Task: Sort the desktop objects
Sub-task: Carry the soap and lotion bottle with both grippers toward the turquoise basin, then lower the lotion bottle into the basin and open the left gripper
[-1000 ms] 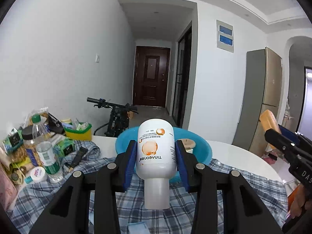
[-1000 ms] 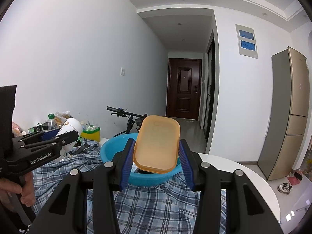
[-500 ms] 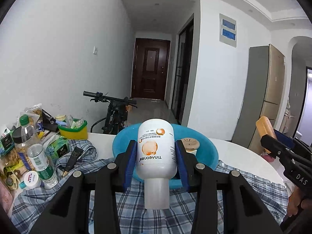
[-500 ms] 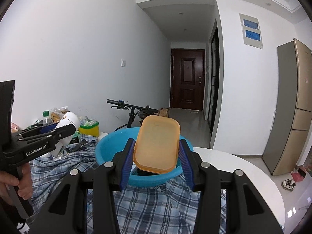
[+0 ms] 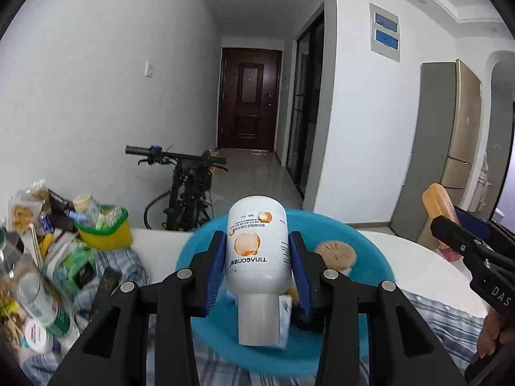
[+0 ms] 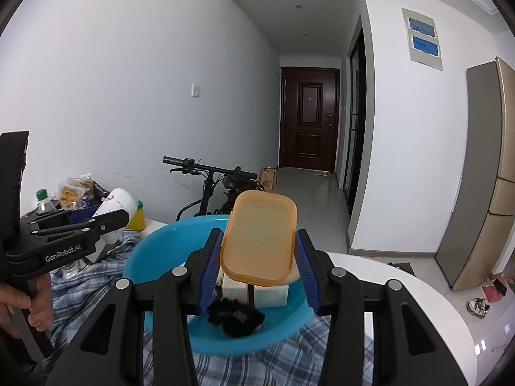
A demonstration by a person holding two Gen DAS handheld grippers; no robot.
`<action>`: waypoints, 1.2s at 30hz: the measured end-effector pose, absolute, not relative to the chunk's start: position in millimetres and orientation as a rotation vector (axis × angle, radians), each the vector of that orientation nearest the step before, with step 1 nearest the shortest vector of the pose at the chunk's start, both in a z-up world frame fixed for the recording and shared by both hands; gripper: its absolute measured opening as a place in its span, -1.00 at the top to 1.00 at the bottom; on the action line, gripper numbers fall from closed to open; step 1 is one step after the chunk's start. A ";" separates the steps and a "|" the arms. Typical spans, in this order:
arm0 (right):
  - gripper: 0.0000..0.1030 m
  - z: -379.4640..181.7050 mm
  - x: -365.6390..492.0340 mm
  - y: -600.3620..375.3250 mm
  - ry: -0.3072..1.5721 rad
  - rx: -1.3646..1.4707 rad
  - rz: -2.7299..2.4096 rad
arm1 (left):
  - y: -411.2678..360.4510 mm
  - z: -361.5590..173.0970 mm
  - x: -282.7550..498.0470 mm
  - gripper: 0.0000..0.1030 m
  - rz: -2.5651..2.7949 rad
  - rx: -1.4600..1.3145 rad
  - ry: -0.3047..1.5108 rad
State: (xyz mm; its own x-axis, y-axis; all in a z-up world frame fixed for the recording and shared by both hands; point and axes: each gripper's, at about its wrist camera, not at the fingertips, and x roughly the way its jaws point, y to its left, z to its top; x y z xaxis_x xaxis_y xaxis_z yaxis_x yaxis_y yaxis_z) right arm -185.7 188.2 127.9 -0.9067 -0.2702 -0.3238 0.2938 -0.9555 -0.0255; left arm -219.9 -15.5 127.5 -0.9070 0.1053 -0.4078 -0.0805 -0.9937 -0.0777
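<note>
My left gripper (image 5: 257, 257) points forward and slightly downward, its blue-padded jaws clamped on both sides of a white bottle (image 5: 257, 251) held cap toward me. My right gripper (image 6: 257, 257) sits alongside at the same tilt, jaws pressed against an orange lid (image 6: 259, 238). My left hand (image 6: 19, 302) wraps its handle.

Two black plastic grippers, left gripper (image 5: 257, 270) and right gripper (image 6: 259, 267), each with blue ribbed pads (image 6: 210, 268), silver round screws (image 5: 184, 273) and skeletal cut-out arms, white "GenRobot.AI" lettering (image 6: 66, 253) at nine o'clock, "DAS" at three o'clock.
</note>
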 end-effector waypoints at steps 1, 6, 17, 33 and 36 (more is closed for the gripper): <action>0.15 127.4 -192.9 186.0 0.107 0.465 -2.810 | -17.3 126.9 -225.3 0.19 2.976 -0.641 -0.092; 0.15 125.3 -227.2 176.5 0.110 0.471 -2.805 | -18.4 125.0 -267.5 0.19 2.982 -0.624 -0.105; 0.15 128.8 -284.3 166.3 0.092 0.426 -2.818 | -20.5 119.8 -325.8 0.19 2.998 -0.601 -0.106; 0.15 121.4 -317.6 170.1 0.021 0.451 -2.800 | -31.8 108.9 -354.6 0.19 2.982 -0.698 -0.130; 0.15 122.6 -317.2 172.0 0.015 0.450 -2.797 | -26.9 102.6 -361.6 0.19 2.964 -0.767 -0.084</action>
State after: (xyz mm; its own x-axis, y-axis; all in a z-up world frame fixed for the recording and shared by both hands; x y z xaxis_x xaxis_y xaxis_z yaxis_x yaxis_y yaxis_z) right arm -317.2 172.0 122.6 -0.9034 -0.2983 -0.3081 0.3015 -0.9527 0.0382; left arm -361.6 -26.9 102.6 -0.8718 0.0897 -0.4817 -0.0621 -0.9954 -0.0729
